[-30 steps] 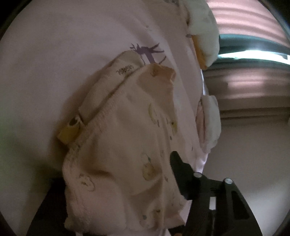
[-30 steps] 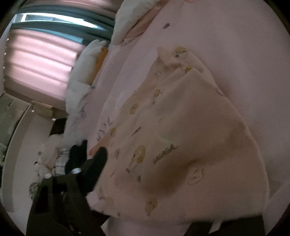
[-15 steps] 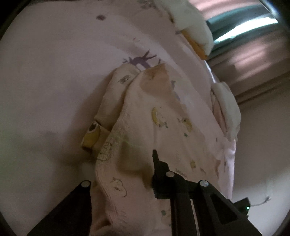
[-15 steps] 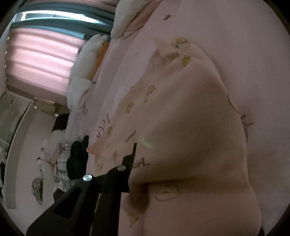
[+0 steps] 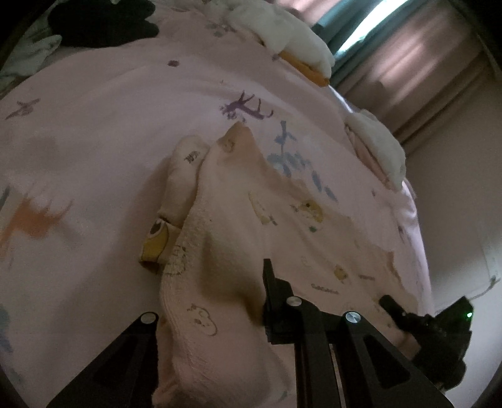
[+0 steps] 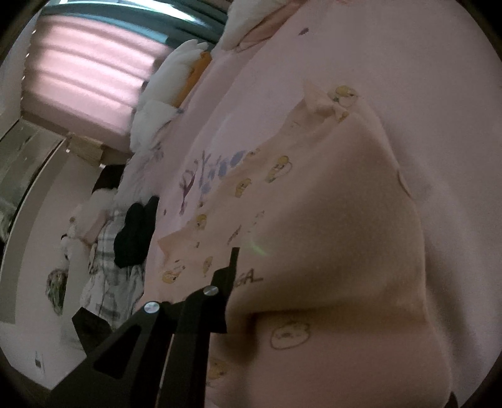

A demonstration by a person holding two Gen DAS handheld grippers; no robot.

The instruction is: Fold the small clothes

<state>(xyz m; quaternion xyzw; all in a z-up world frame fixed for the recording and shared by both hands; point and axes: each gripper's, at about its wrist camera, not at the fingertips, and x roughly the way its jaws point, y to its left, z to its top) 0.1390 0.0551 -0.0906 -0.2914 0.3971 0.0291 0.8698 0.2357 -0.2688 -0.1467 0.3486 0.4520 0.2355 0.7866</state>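
Note:
A small peach garment with yellow cartoon prints [image 5: 238, 216] lies on a pink printed bedsheet [image 5: 94, 125]. Its near edge is lifted and bunched between the fingers of my left gripper [image 5: 213, 317], which is shut on it. A yellow cuff [image 5: 153, 241] sticks out at its left side. In the right wrist view the same garment [image 6: 313, 219] fills the middle, and my right gripper [image 6: 313, 314] is shut on its near edge; only its left finger shows, the other is hidden under the cloth. The right gripper also shows in the left wrist view [image 5: 433, 326] at the lower right.
White plush toys [image 5: 291, 37] and a white pillow [image 5: 379, 144] lie along the far edge of the bed. Dark clothing [image 5: 103, 22] lies at the far left corner. A black garment [image 6: 135, 232] and a plaid one [image 6: 109, 276] lie past the bed's end. Pink curtains [image 6: 88, 78] hang behind.
Both grippers have closed on the garment's near edge and lifted it, folding it forward. The cameras have pulled back, so more bedsheet shows around the garment.

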